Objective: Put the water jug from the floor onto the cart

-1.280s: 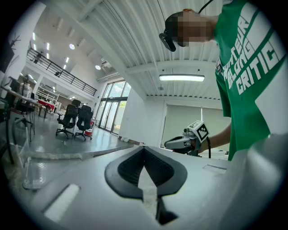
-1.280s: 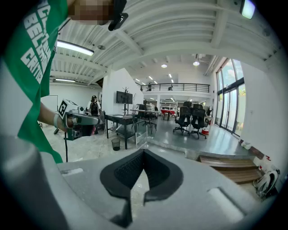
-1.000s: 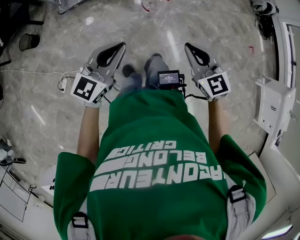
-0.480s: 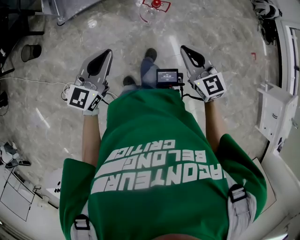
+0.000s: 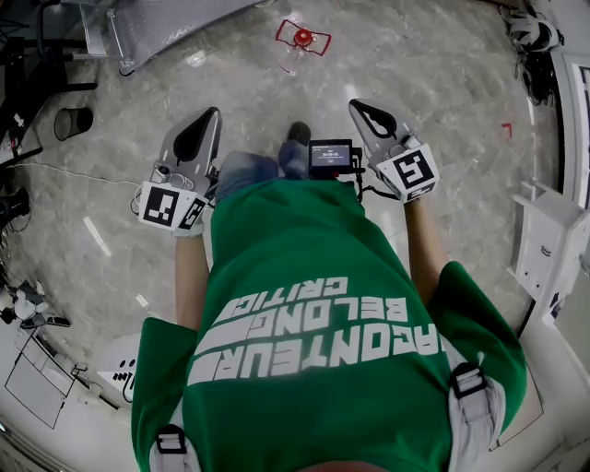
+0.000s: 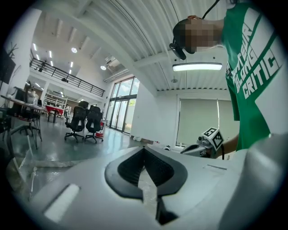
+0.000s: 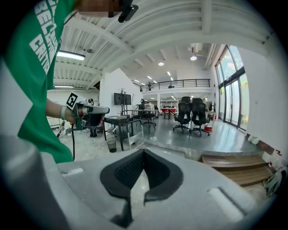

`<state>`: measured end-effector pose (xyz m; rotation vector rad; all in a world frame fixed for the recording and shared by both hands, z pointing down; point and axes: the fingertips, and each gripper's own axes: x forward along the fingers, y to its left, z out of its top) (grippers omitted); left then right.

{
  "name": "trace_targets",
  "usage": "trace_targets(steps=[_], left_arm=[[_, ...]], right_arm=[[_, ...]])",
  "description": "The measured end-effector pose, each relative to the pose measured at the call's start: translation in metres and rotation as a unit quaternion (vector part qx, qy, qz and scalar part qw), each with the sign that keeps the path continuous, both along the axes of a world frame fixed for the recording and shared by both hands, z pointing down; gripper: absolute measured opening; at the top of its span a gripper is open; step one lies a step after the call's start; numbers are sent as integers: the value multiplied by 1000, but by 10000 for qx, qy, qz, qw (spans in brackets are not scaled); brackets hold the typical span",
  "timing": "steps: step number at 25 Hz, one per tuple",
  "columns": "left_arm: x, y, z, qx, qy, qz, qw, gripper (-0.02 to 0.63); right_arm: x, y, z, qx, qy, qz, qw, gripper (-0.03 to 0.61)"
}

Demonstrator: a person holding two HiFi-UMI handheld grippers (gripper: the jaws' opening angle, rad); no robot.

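The water jug, clear with a red cap, stands on the marble floor at the top of the head view, well ahead of both grippers. A tilted silvery metal frame on wheels, perhaps the cart, is at the top left. My left gripper and right gripper are held out level on either side of the person's legs. Both are shut with nothing between the jaws. In the left gripper view the pads meet at the tips, and the same shows in the right gripper view. Neither gripper view shows the jug.
A black waste bin and cables lie at the left, and a white cabinet stands at the right. Office chairs and a dark table stand further off in the hall. Wooden steps lie to the right.
The person has walked forward. The jug and the metal frame have slid down from the top edge into fuller view. Both grippers stay shut and empty.
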<state>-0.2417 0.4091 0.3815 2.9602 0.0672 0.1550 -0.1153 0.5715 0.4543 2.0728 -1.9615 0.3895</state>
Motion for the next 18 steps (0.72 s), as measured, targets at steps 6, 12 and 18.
trace_targets(steps=[6, 12, 18], left_arm=[[19, -8, -2, 86, -42, -138, 9999, 17], [34, -25, -7, 98, 14, -193, 9998, 17], [54, -42, 15, -145, 36, -107, 9998, 17]], right_arm=[[21, 8, 8, 16, -95, 65, 9999, -8], [24, -10, 16, -89, -234, -89, 9996, -8], [37, -23, 23, -204, -163, 58, 9996, -6]])
